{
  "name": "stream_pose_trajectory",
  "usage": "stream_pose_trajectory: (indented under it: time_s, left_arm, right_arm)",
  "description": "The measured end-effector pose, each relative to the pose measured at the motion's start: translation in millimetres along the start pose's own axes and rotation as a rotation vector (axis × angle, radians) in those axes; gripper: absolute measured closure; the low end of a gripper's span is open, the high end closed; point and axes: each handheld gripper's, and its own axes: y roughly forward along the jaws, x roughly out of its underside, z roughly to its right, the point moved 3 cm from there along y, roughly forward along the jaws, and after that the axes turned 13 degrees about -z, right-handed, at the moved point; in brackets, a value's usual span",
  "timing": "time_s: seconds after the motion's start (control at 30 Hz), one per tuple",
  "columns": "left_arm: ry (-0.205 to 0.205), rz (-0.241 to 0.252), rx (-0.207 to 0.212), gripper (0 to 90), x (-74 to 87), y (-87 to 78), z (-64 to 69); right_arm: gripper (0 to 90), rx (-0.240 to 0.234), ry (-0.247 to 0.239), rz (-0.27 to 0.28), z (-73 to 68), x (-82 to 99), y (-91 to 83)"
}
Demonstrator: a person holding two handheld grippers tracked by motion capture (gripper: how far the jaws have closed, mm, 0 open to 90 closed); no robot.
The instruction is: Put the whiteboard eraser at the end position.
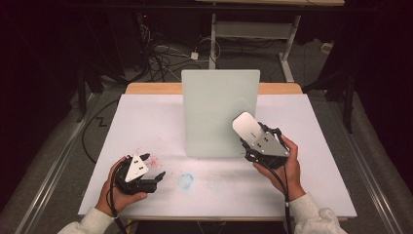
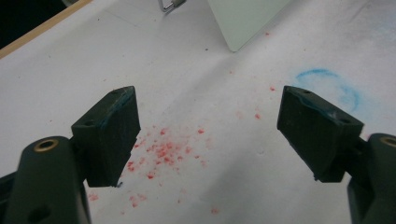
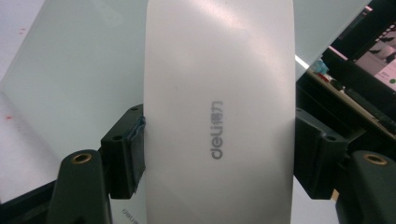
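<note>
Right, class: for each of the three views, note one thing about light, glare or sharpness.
High view: the white table sheet is brightly lit, the room behind nearly black. Left gripper view: red crumbs sharp, near claw soft. Right gripper view: soft sheen on the rounded white plastic eraser, dark background blurred.

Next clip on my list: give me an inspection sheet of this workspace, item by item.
Surface: white sheet over a wooden table, stained with red specks and a blue ring mark.
Job's things: pale board standing upright at mid-table; white oval eraser with grey "deli" lettering, held up in front of the board.
Clutter: nothing seen beyond the stains.
Grippers: left gripper open, low over the red specks; right gripper shut on the eraser's two sides.
Cables: one trails from each gripper towards the person; a loose tangle on the floor behind.
Surroundings: dark room, white desk frame beyond the table.
</note>
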Motion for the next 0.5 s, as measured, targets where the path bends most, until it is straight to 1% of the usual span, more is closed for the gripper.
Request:
stream_pose_trajectory:
  time_s: [0.13, 0.23, 0.33, 0.5]
  left_arm:
    - [0.013, -0.006, 0.002, 20.3, -0.2, 1.1, 2.8]
    - [0.017, -0.009, 0.001, 20.3, 0.2, 0.4, 3.8]
    - [0.014, -0.007, -0.001, 20.3, 0.0, 0.1, 3.6]
    - [0.017, -0.011, 0.0, 20.3, -0.4, 0.8, 4.5]
  right_arm:
    - [30.9, -0.045, -0.012, -0.001, -3.3, 2.3, -4.6]
    - [30.9, -0.083, -0.011, -0.003, -5.9, 4.2, -7.9]
    - [30.9, -0.137, -0.017, -0.003, -8.7, 6.0, -10.0]
    - [30.9, -0.186, -0.035, -0.007, -15.0, 8.1, -13.0]
